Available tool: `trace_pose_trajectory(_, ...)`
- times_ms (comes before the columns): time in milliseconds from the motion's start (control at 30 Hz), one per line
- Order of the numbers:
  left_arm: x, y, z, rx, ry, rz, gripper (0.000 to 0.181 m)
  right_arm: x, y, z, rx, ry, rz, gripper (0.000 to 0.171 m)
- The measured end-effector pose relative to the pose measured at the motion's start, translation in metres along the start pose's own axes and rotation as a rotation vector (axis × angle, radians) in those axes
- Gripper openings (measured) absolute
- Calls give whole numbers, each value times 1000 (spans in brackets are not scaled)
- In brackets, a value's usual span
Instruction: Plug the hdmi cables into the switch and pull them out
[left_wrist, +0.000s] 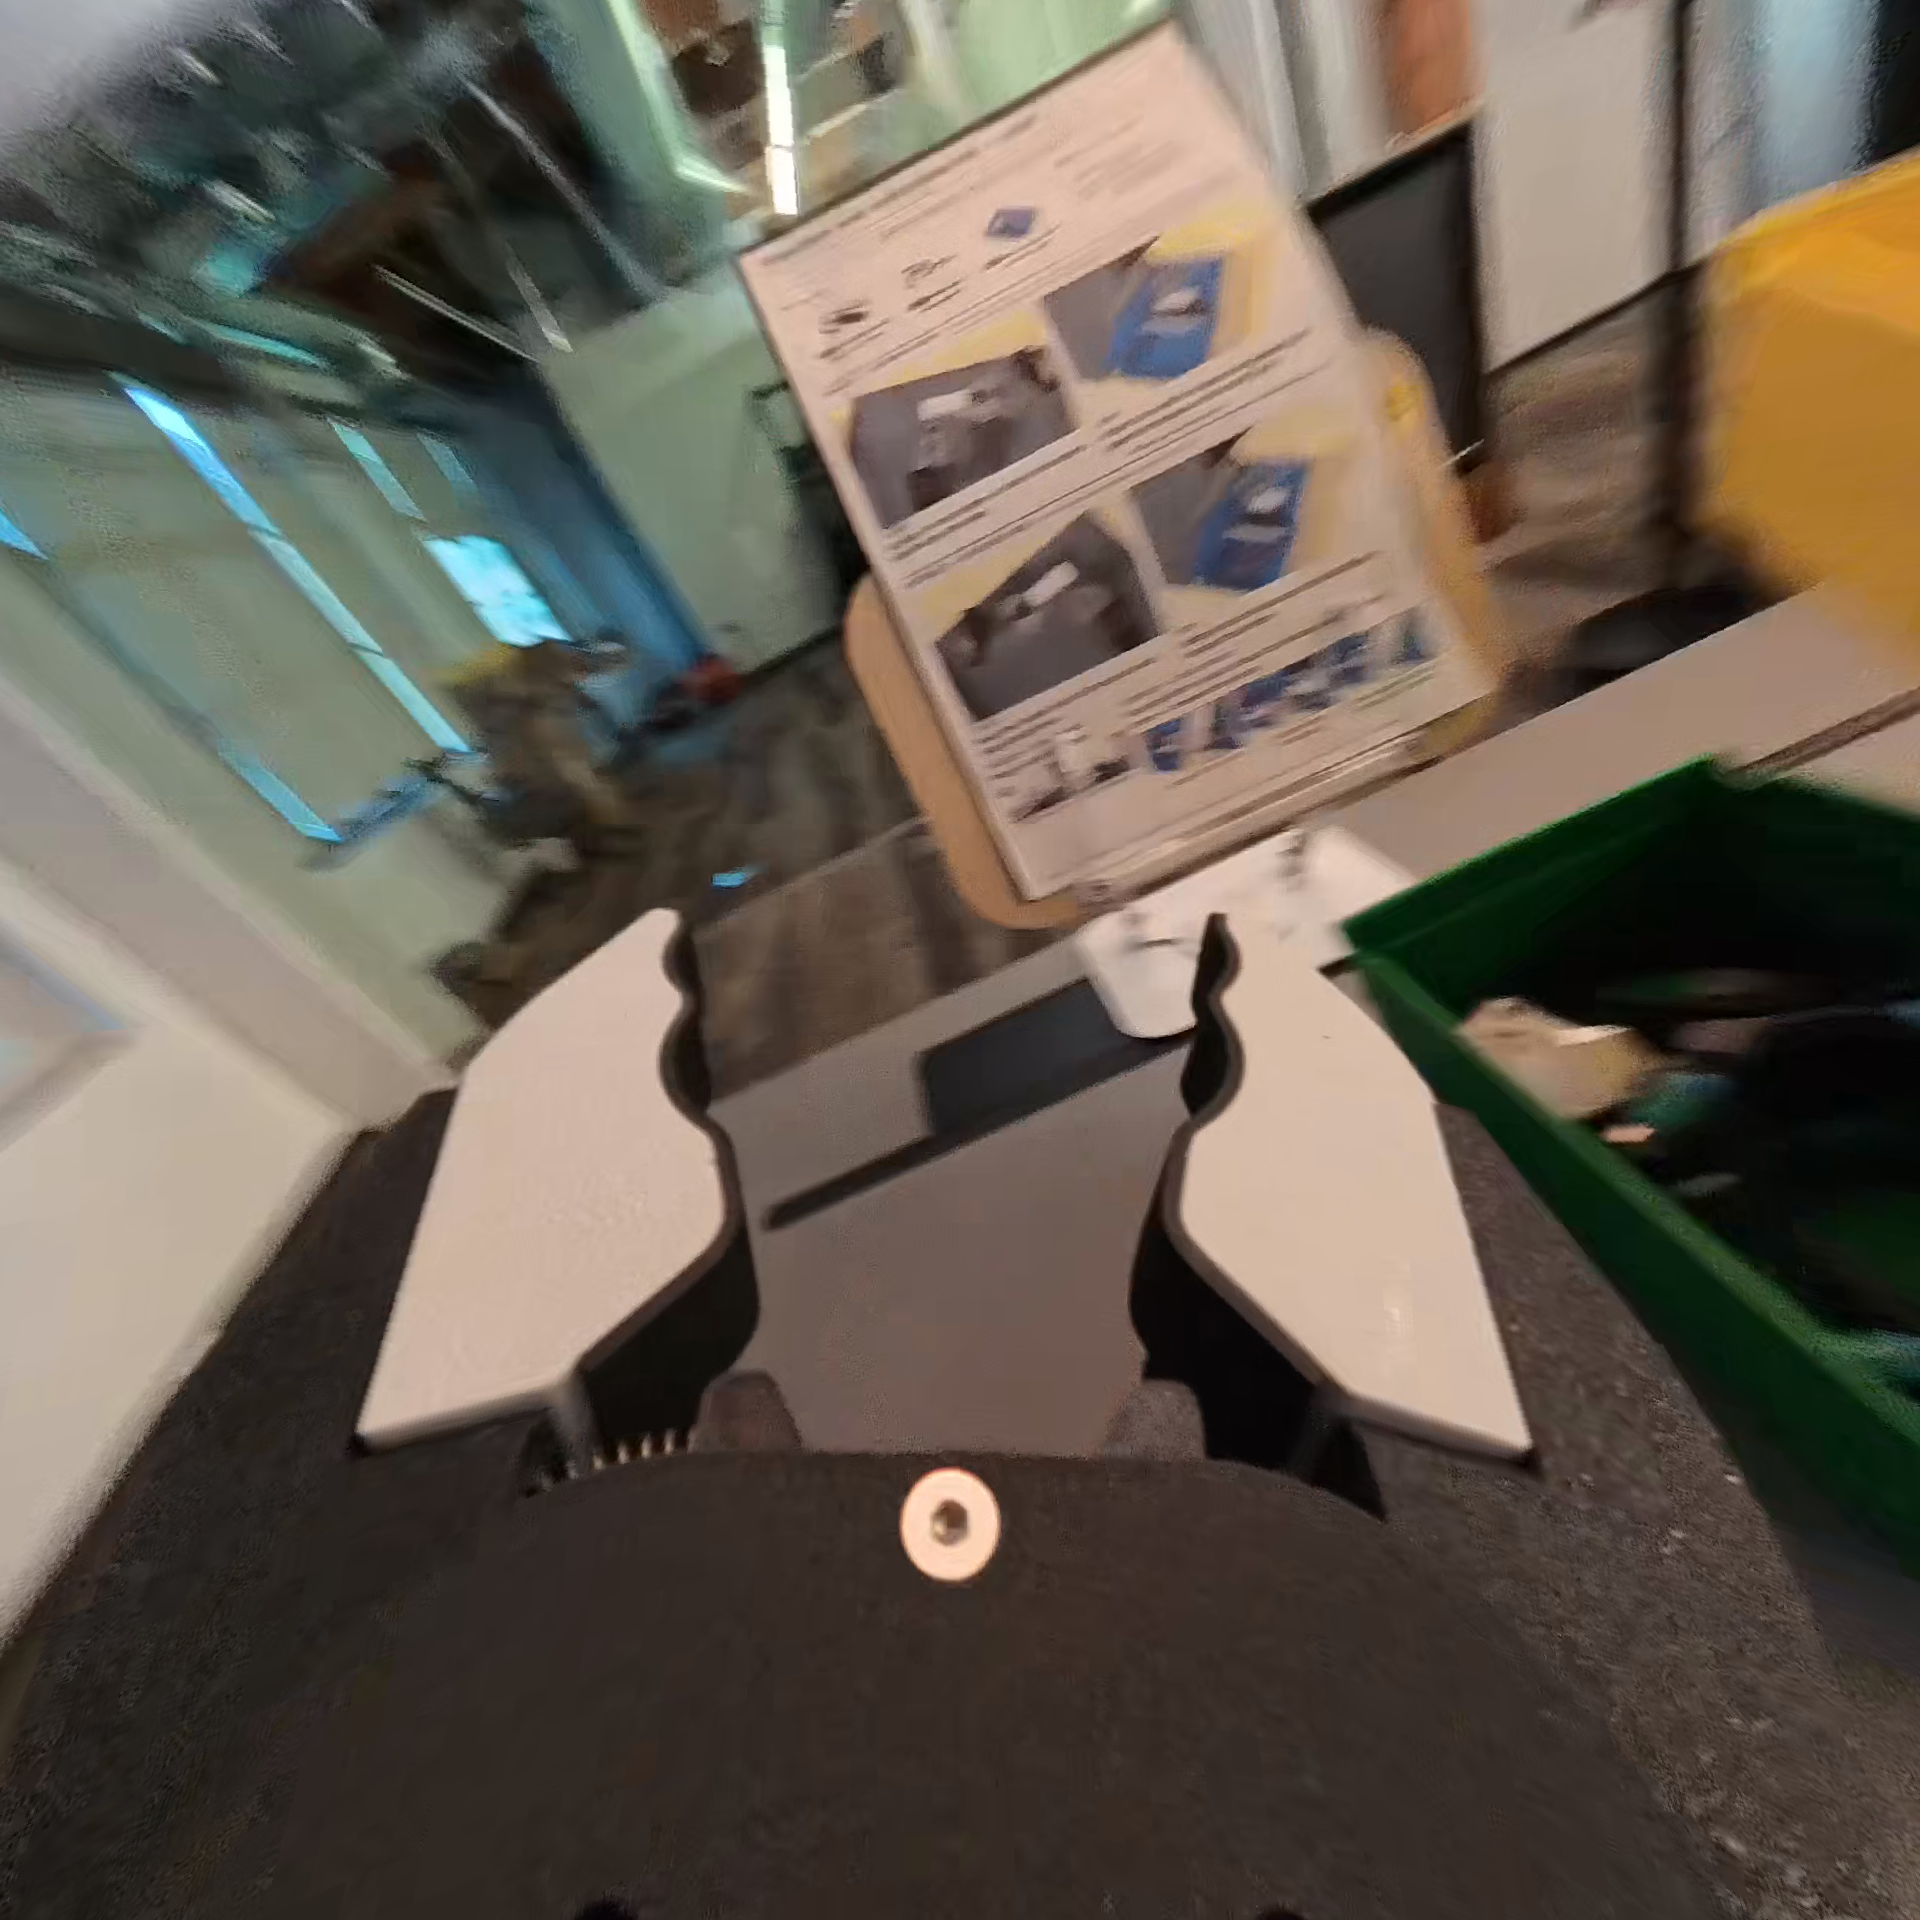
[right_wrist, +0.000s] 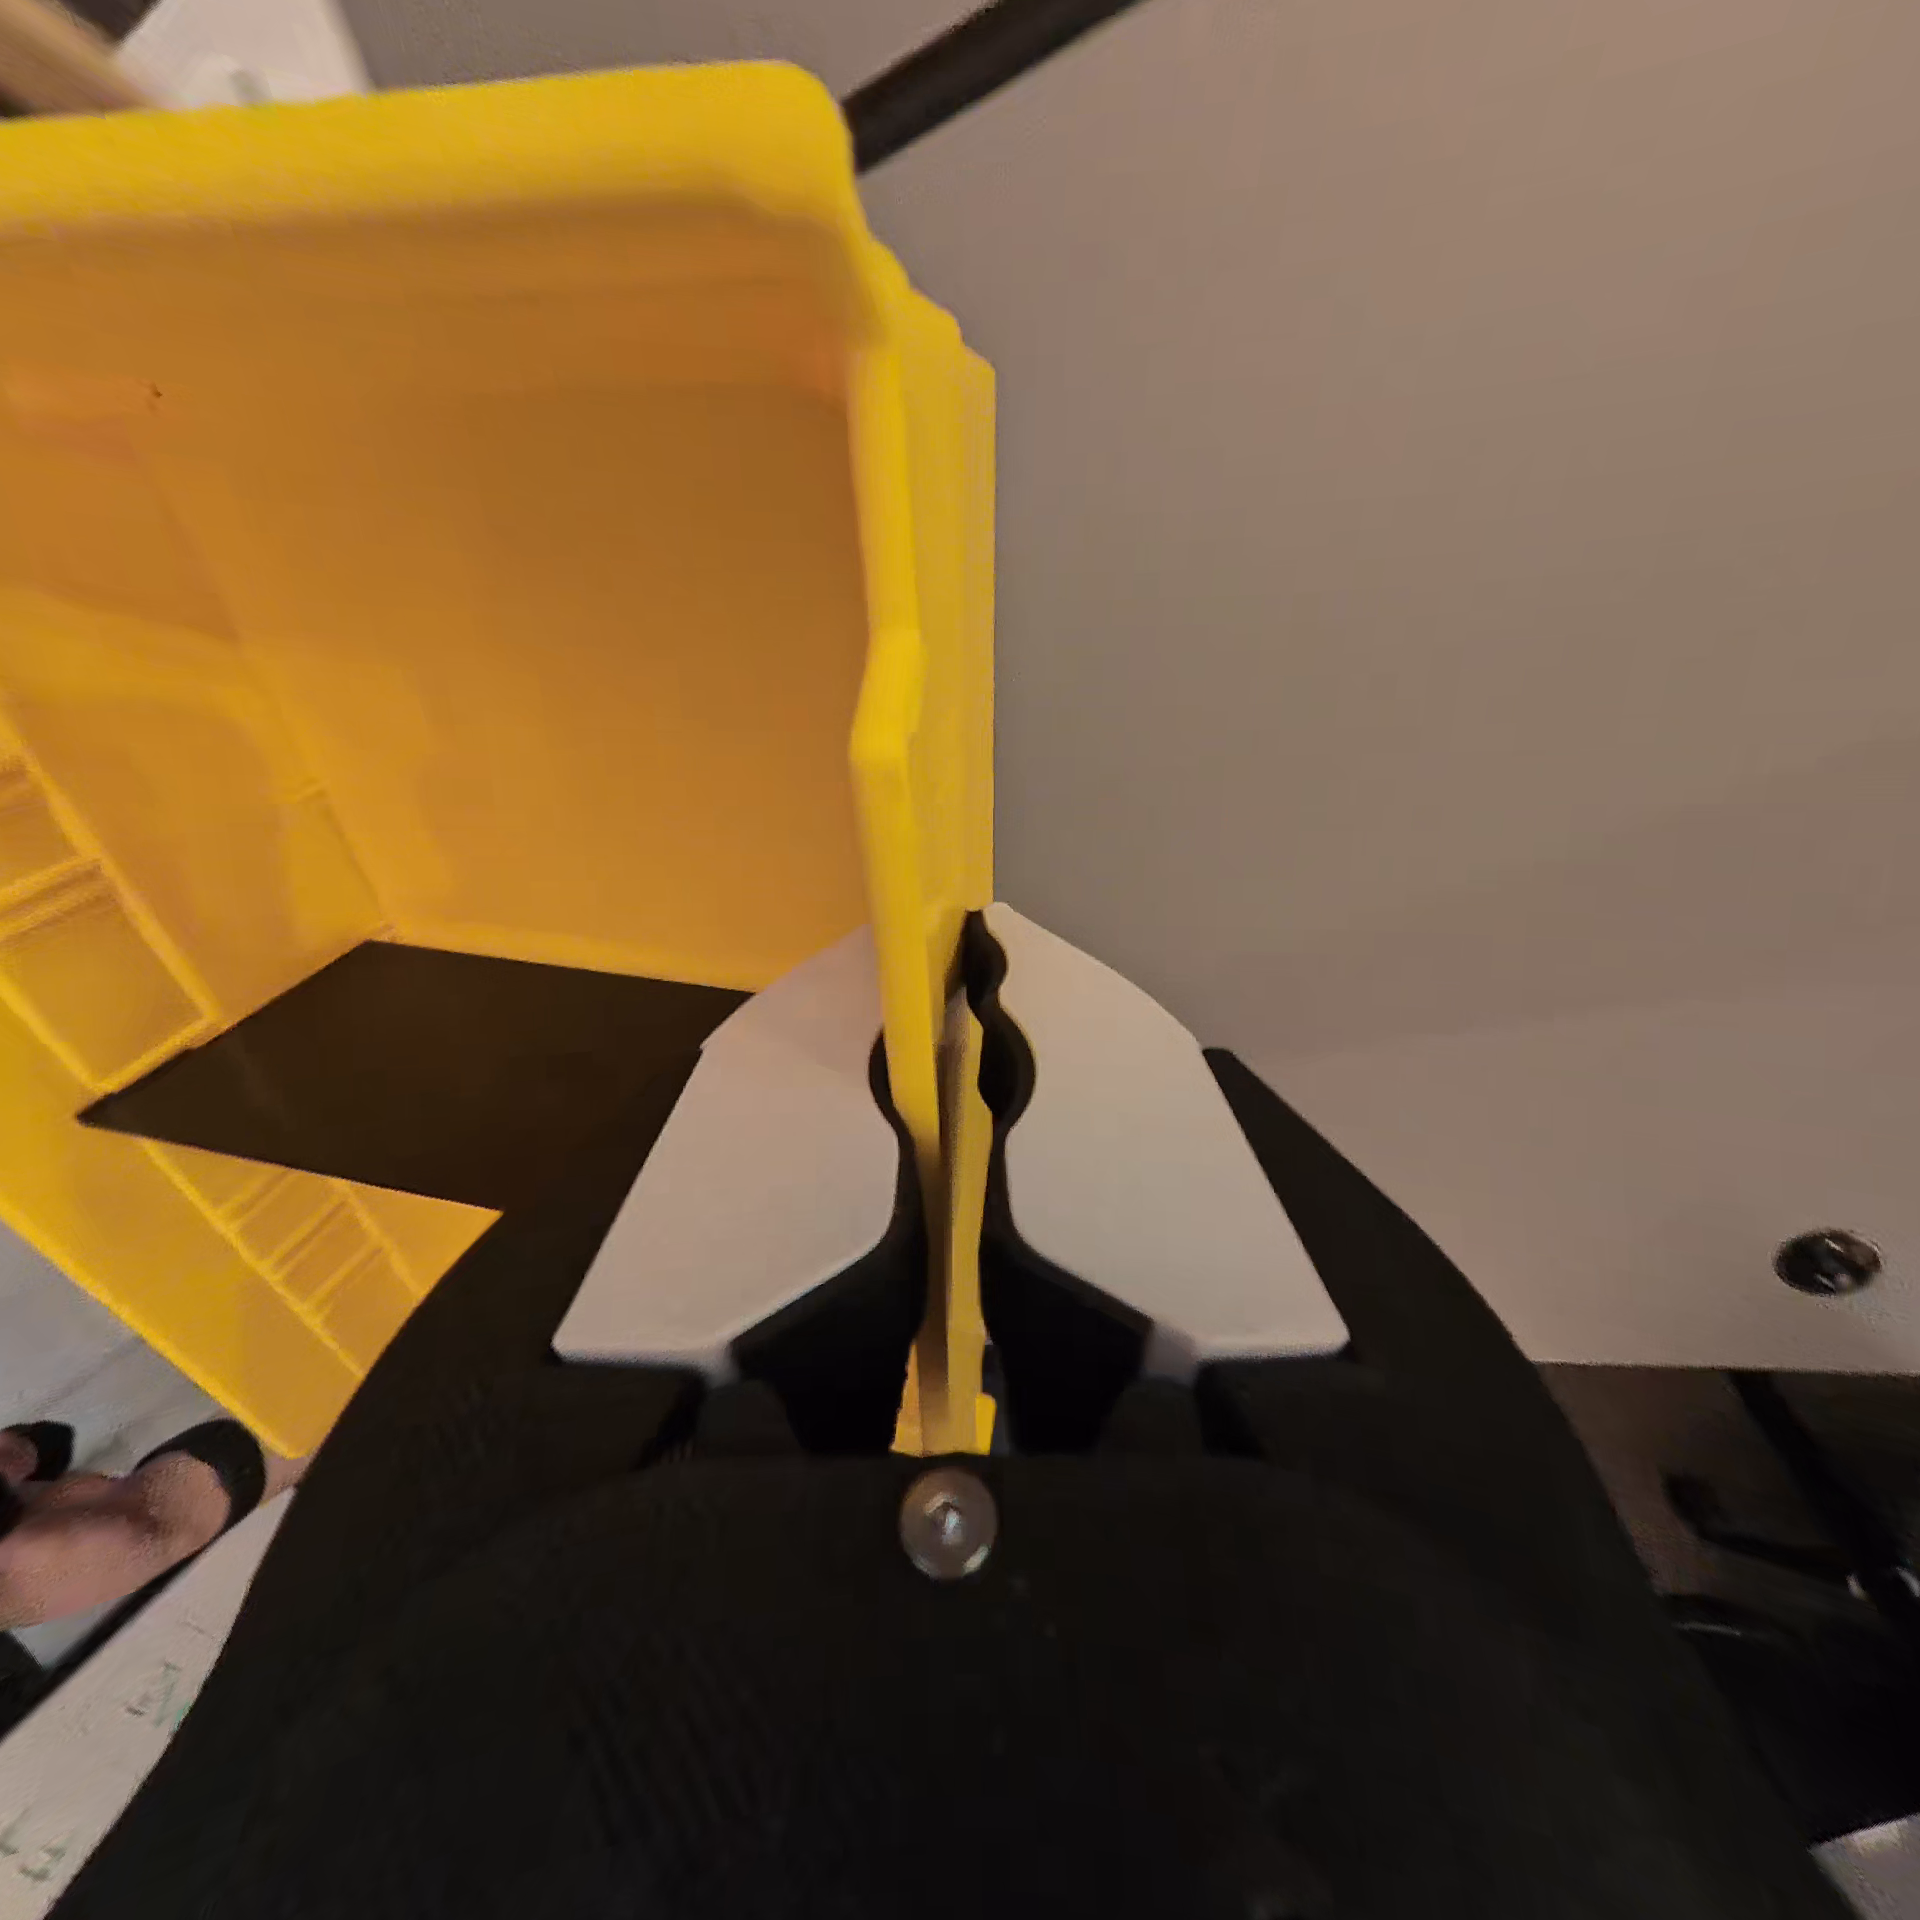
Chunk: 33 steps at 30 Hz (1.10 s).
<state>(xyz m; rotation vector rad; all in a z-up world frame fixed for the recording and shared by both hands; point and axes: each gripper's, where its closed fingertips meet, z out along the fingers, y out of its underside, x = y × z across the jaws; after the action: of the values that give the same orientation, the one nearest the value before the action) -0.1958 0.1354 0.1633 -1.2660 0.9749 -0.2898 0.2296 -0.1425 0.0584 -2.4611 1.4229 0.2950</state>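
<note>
While one yellow bin (right_wrist: 447, 499) hangs gripped, one green bin (left_wrist: 1621, 1049) rests.

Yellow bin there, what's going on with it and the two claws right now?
The right claw is shut on the wall of the yellow bin, holding it tilted above the white table. The left claw is open and holds nothing, pointing past a green bin of dark items toward a standing instruction sheet. That view is motion-blurred. No HDMI cable or switch is clearly visible.

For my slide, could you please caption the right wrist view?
Right gripper jaws clamped on the rim of a yellow bin, above a white table.
</note>
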Motion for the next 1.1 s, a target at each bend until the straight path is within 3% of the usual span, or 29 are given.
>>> trace_pose_trajectory(200,23,31,48,-122,-99,257,89,136,9,21,-57,103,119,4)
trace_pose_trajectory(400,31,66,72,-259,-159,380,89,193,9,84,-132,119,112,4)
trace_pose_trajectory(633,70,93,87,-339,-63,466,84,186,-6,138,-138,24,82,5)
trace_pose_trajectory(733,100,112,89,-401,160,263,80,174,-15,148,-143,30,46,5)
trace_pose_trajectory(800,118,121,87,-458,299,109,91,162,-24,152,-127,31,17,7)
trace_pose_trajectory(967,154,130,78,-530,510,-35,94,133,-27,160,-132,2,4,14)
trace_pose_trajectory(1033,176,129,70,-543,632,-118,94,122,-32,157,-86,-58,-3,29)
trace_pose_trajectory(1100,192,128,66,-552,704,-183,94,121,-36,150,-9,-61,-37,27)
